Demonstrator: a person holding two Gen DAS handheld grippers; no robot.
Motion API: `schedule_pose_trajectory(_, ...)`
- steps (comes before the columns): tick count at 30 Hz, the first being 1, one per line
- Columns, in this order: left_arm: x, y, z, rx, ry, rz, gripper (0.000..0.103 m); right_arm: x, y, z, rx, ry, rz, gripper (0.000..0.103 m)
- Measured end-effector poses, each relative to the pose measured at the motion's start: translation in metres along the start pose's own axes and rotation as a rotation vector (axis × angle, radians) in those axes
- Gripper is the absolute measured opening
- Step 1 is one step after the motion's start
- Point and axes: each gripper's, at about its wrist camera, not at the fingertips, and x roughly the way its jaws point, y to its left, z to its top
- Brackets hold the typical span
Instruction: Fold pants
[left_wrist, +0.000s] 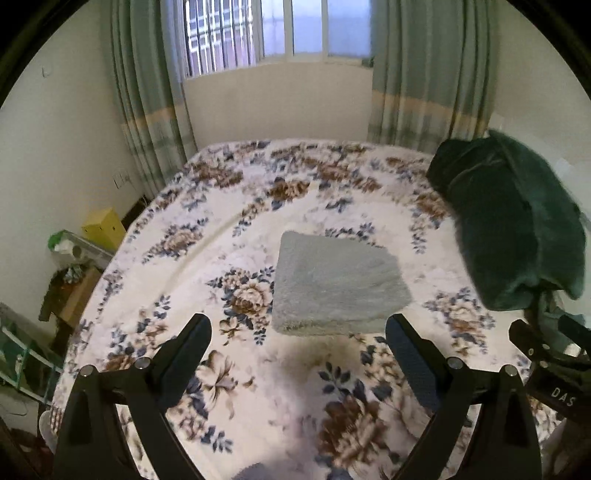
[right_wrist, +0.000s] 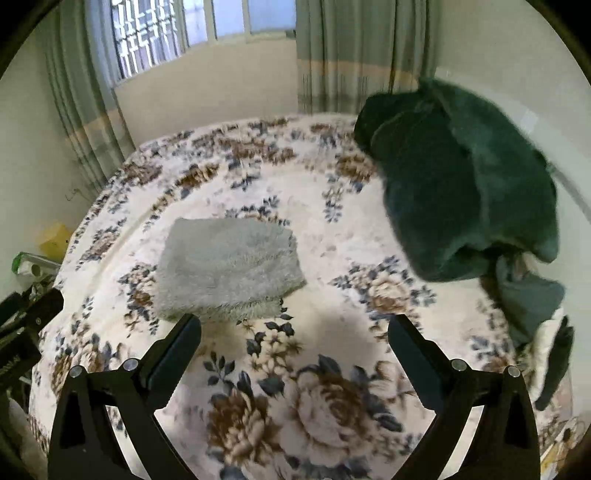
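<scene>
The pale grey fluffy pants (left_wrist: 338, 284) lie folded into a flat, roughly square bundle in the middle of the floral bed cover (left_wrist: 236, 387). They also show in the right wrist view (right_wrist: 229, 267), left of centre. My left gripper (left_wrist: 298, 330) is open and empty, held above the bed just short of the bundle's near edge. My right gripper (right_wrist: 294, 328) is open and empty, near the bundle's near right corner. The right gripper's body (left_wrist: 554, 373) shows at the right edge of the left wrist view.
A dark green plush heap (right_wrist: 465, 188) with more cloth below it (right_wrist: 528, 299) lies on the bed's right side. Left of the bed stand a yellow box (left_wrist: 103, 227) and a cluttered small table (left_wrist: 70, 280). Curtains (left_wrist: 147, 99) and a window are behind.
</scene>
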Motion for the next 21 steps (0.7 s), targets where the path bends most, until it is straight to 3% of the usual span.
schedule_pose_trajectory(13,-0.196,-0.018,-0.033,-0.025,-0.081,0.004,0.097,-0.262,-0.043,-0.047,-0.037,-0.174,0.054,0.103)
schedule_pose_trajectory(21,-0.271,-0.008,-0.038,-0.042,-0.141,0.016,0.097,-0.384,-0.050,-0.069,-0.079,-0.256,0.063,0.103)
